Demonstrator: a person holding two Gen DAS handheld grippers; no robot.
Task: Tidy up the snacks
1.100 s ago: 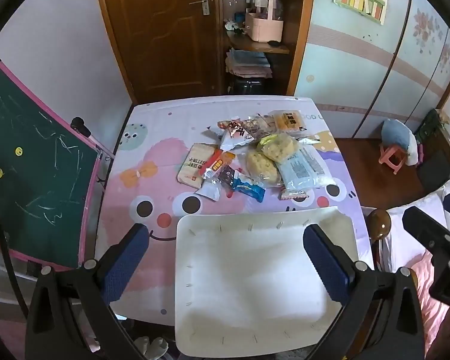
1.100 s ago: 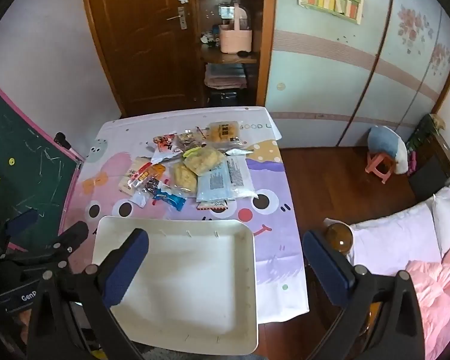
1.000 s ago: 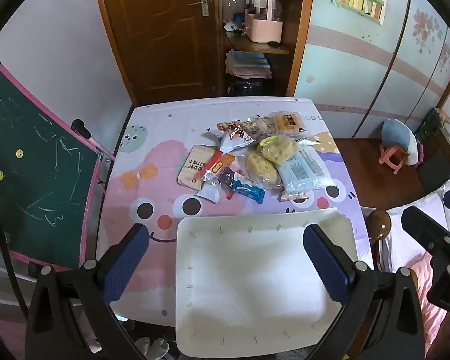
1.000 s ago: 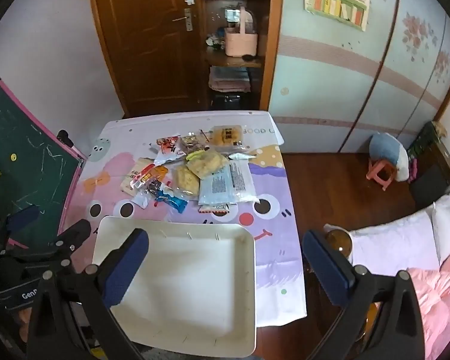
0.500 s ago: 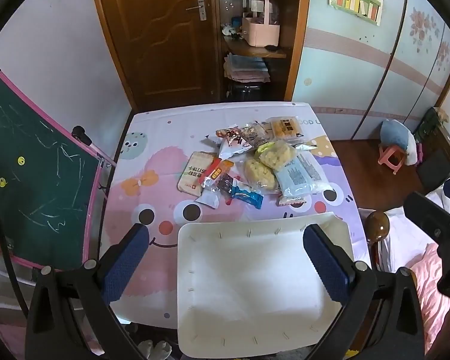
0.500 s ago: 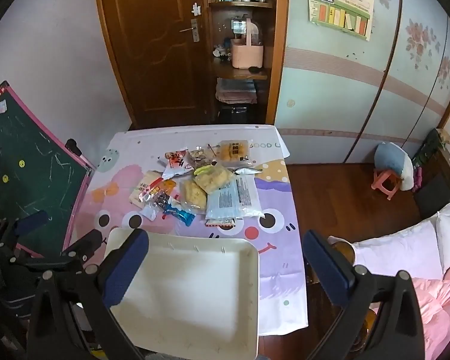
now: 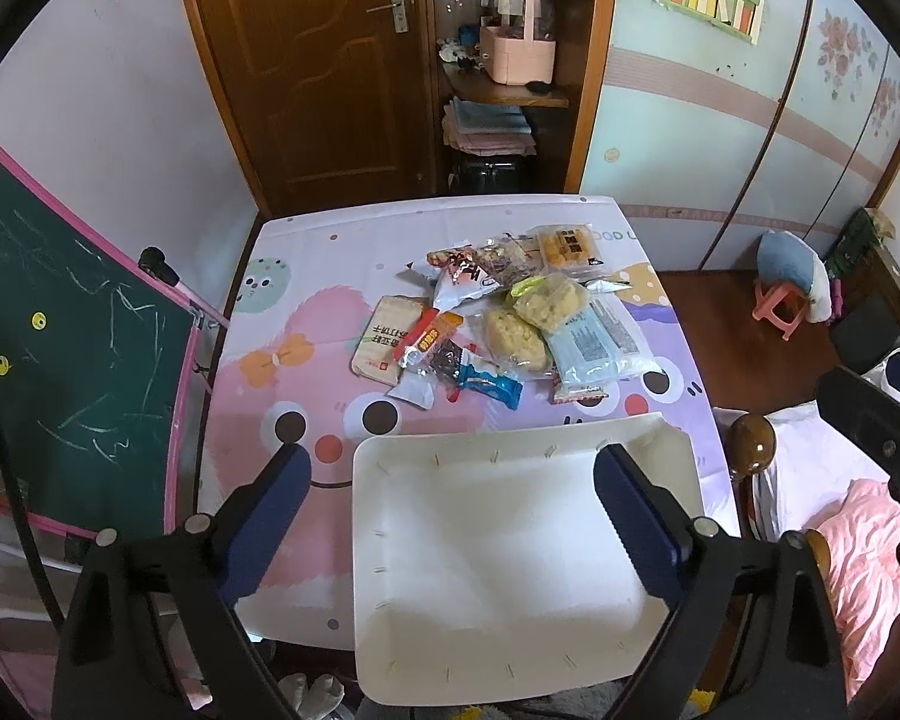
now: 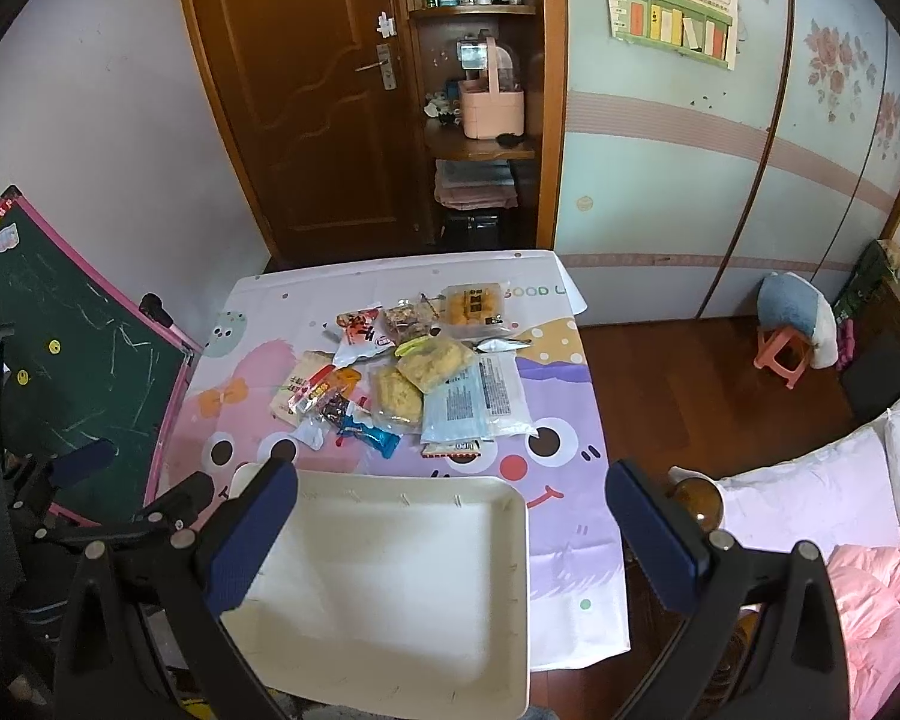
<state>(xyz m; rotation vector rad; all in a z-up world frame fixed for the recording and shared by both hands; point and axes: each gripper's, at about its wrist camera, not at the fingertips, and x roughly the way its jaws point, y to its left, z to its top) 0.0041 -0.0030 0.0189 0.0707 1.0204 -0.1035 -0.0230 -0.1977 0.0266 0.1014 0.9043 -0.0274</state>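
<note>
Wide shot over the cartoon-face pink and purple tablecloth [image 7: 306,276], with "GOOD" printed along its far edge. At the near edge sits the big shallow white rectangular tray [image 7: 498,594], nothing in it. Left gripper [image 7: 453,507] hovers above the tray with jaws spread wide, holding nothing; right gripper [image 8: 453,531] is just as wide apart and empty, over the tray's right side. Beyond the tray, mid-table, lies the snack pile: a pale blue flat packet covered in small print [image 7: 597,342], too fine to read, two clear bags of yellow puffed snacks [image 7: 531,315], a beige wrapper with dark Chinese characters [image 7: 384,339], a clear pack of orange cakes [image 7: 567,246] at the far end, and a small blue wrapper [image 7: 489,384] nearest the tray.
</note>
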